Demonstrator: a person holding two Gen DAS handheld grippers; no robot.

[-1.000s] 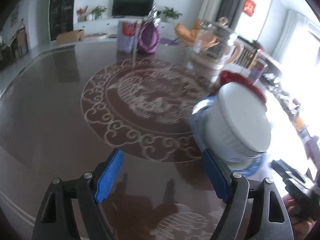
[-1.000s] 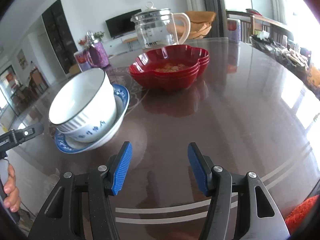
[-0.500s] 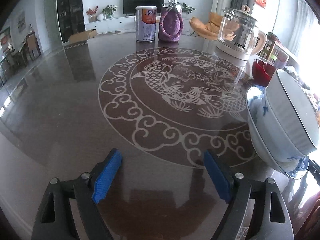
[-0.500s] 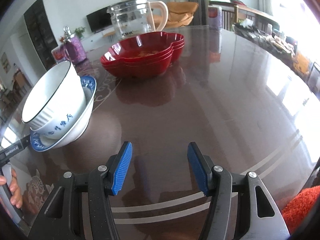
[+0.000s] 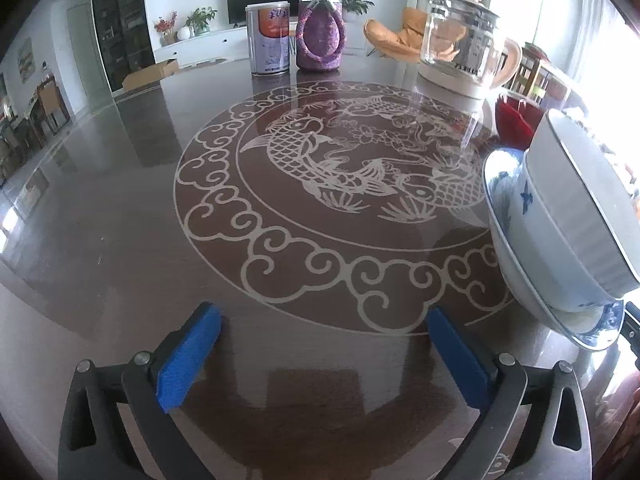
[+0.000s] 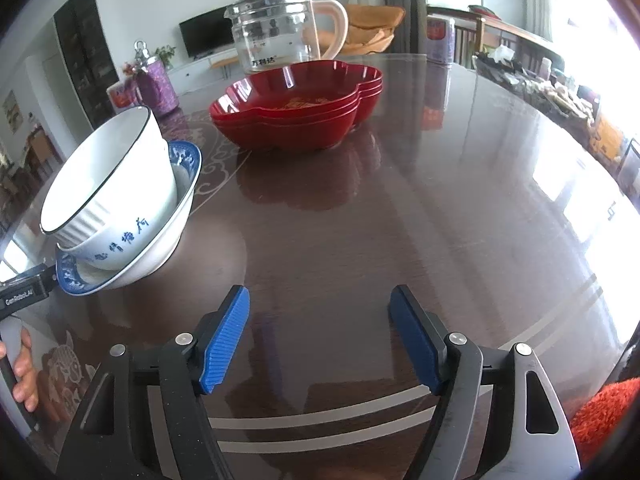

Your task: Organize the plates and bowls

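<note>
The left gripper hovers low over the dark bench, its jaws spread wide with nothing between them. The right gripper is likewise over the bench, jaws spread and holding nothing. The stack of bowls sits on the bench to the right of the left gripper and to the left of the right one: a white bowl with a dark rim rests tilted inside a blue-lettered bowl, which in turn sits in a blue-patterned plate. Beyond the stack, nested red bowls stand near the bench's middle, with a glass kettle just behind them. At the far side of the carp inlay stand a tin and a purple jar, side by side. A hand shows at the left edge of the right wrist view.
</note>
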